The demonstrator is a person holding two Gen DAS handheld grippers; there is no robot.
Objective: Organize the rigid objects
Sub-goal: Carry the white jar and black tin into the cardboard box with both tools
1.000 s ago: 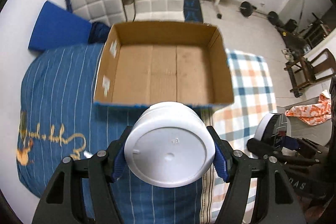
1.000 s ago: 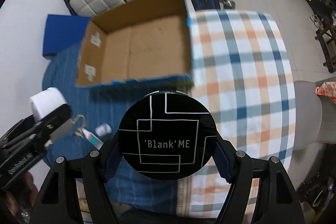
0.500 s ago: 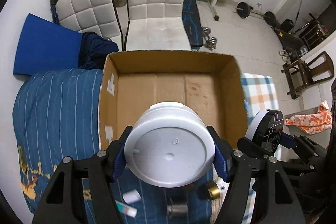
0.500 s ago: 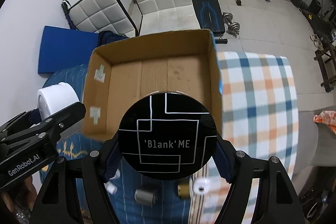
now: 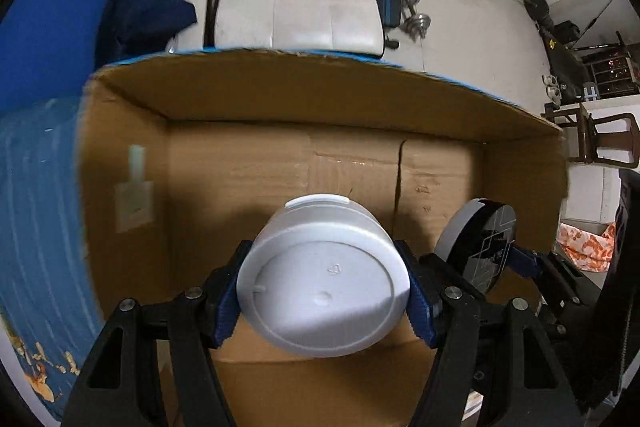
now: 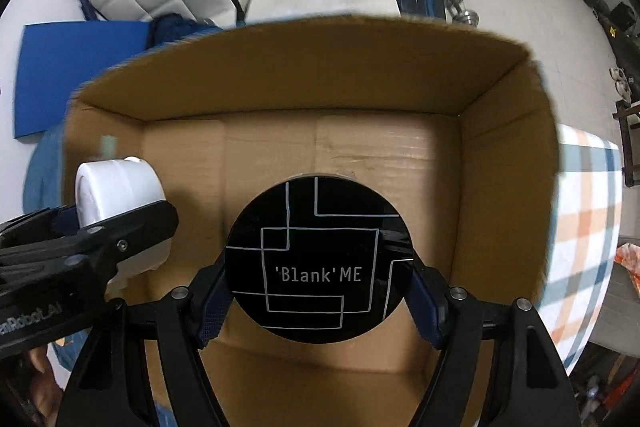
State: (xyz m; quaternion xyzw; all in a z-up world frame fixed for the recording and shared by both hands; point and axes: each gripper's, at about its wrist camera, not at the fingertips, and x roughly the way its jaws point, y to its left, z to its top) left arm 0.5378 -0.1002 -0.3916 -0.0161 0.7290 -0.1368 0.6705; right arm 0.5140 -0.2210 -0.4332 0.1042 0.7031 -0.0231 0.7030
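Filling both views, clamped white jar [image 5: 324, 283] and black tin [image 6: 318, 259] hide the box [image 5: 280, 155] floor.

A white round plastic jar [image 5: 324, 293] and a black round tin [image 6: 318, 261] printed 'Blank'ME, both base toward the cameras, hang side by side over the open cardboard box [image 6: 500, 147].

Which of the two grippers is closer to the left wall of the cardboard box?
Left. The left gripper, holding the white jar, sits on that wall's side of the cardboard box; the right gripper, holding the black tin, is near the middle.
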